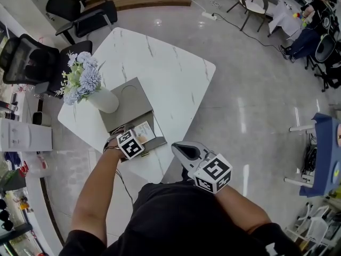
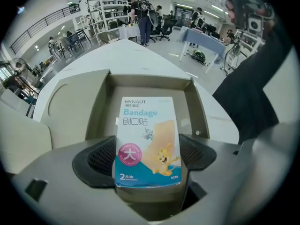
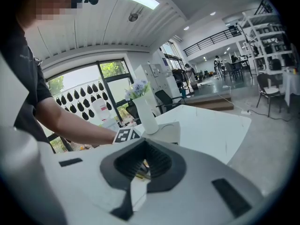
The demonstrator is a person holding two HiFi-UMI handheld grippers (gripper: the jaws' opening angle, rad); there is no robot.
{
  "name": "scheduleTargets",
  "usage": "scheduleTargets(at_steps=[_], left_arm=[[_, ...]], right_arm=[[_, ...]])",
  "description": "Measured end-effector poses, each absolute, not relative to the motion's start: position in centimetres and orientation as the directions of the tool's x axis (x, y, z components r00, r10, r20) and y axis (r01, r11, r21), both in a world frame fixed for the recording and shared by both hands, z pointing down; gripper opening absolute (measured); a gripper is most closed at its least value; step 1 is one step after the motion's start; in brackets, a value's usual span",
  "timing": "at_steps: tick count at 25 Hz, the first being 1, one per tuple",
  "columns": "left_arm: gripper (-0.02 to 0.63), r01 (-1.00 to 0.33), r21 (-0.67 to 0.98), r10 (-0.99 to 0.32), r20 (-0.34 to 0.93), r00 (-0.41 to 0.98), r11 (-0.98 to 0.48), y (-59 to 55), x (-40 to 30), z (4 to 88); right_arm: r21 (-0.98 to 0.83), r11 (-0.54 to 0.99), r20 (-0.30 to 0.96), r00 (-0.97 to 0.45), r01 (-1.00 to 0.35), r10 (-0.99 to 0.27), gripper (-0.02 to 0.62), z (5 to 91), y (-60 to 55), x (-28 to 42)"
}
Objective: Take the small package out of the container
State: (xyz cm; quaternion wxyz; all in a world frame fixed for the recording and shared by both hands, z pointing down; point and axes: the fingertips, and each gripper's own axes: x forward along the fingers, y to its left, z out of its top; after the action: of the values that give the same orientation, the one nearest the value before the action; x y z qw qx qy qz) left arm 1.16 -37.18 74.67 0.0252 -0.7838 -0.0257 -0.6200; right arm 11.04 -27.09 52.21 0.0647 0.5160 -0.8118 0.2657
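Pinching the small package [image 2: 147, 130] by its near end in the left gripper's [image 2: 148, 159] jaws over the open container [image 2: 92, 108] for lifting clear, while holding the right gripper [image 3: 142, 167], jaws together and empty, aside.

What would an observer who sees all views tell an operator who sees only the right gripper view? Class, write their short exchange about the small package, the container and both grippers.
Operator: Does the left gripper hold the package?
Observer: Yes, the left gripper is shut on the bandage package.
Operator: Is it out of the container?
Observer: I cannot tell; it is over the open container.
Operator: Where is my gripper?
Observer: The right gripper is just off the table edge, apart from the container.
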Motion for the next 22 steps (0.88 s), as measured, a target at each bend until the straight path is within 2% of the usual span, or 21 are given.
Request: scheduleTargets(at_steps=[6, 13, 18, 22], left_arm=[[0.42, 0.067, 0.027, 0.038, 0.982, 0.183, -0.997, -37.2, 1.1, 74.9], [0.417, 0.097, -0.029, -0.011, 0.983, 0.182, -0.995, -37.0, 1.3, 73.7], [0.417, 0.11, -0.086, -0.057, 0.968, 0.244, -0.99, -37.4, 1.7, 70.1], [0.417, 0.041, -0.164, -0.14, 0.926, 0.352, -0.986, -38.5, 2.1, 65.4]], right_arm=[[-0.369, 0.319, 0.379, -0.455, -0.873, -0.806, 0.002, 52.2, -27.3, 11.2], [-0.363, 0.31, 0.371, -0.442, -0.879, -0.817, 0.002, 51.7, -27.5, 11.5], [-0.353, 0.325, 0.359, -0.448, -0.877, -0.819, 0.002, 51.0, -27.7, 10.9], [-0.338, 0.342, 0.344, -0.453, -0.877, -0.822, 0.002, 50.2, -28.0, 10.1]])
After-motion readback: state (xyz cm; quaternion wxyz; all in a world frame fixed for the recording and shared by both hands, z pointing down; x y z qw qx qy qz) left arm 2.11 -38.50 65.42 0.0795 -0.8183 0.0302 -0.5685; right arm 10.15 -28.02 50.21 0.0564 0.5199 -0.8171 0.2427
